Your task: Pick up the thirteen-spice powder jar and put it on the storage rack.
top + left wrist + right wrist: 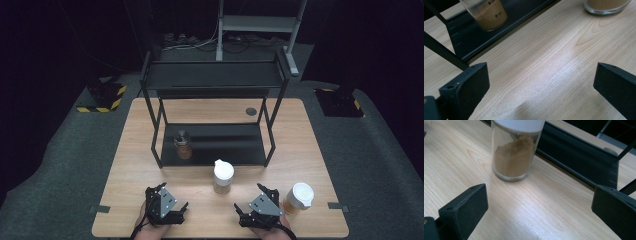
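Note:
A glass spice jar with a white lid point(223, 176) stands on the wooden table point(125, 190), just in front of a black two-tier rack point(215, 80). Brown powder fills its lower half point(515, 155). A second jar with a dark lid point(183, 144) stands on the left of the rack's bottom shelf point(489, 15). A third white-lidded jar point(299, 197) stands at the front right, beside my right gripper point(251, 196). My left gripper point(167, 196) rests near the front edge. Both grippers are open with bare table between their jaws point(541, 85) point(540, 206).
The rack's top shelf and the right part of its bottom shelf point(235, 145) hold nothing. A round grommet point(251, 111) sits in the table behind the rack. Beyond the table are grey floor, a metal stand point(260, 25) and hazard-striped bases point(102, 97).

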`<act>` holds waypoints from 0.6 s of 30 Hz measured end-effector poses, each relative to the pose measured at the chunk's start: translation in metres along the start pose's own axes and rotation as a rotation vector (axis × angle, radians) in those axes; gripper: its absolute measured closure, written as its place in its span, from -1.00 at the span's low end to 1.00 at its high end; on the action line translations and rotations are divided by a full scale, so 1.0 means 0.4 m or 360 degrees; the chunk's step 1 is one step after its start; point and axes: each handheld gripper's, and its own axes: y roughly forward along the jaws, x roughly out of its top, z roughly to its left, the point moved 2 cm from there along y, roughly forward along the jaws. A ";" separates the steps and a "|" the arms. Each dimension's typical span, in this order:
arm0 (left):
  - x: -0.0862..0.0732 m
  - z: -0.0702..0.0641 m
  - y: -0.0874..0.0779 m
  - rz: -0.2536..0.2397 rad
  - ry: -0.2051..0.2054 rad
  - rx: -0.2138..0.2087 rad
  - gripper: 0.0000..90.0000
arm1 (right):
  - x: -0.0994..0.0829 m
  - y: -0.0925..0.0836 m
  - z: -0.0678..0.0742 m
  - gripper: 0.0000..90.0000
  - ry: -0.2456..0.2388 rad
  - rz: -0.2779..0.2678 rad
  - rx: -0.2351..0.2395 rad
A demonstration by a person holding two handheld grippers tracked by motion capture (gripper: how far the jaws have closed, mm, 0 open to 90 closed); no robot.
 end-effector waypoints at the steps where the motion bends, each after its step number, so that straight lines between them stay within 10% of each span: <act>1: 0.001 -0.001 0.001 0.0005 0.0002 0.0001 -0.98 | -0.001 -0.001 -0.001 -1.00 0.0003 -0.0015 0.0004; 18: 0.000 0.006 0.000 -0.0001 -0.0018 -0.0011 -0.98 | 0.044 -0.010 -0.011 -1.00 0.0041 -0.0105 0.0027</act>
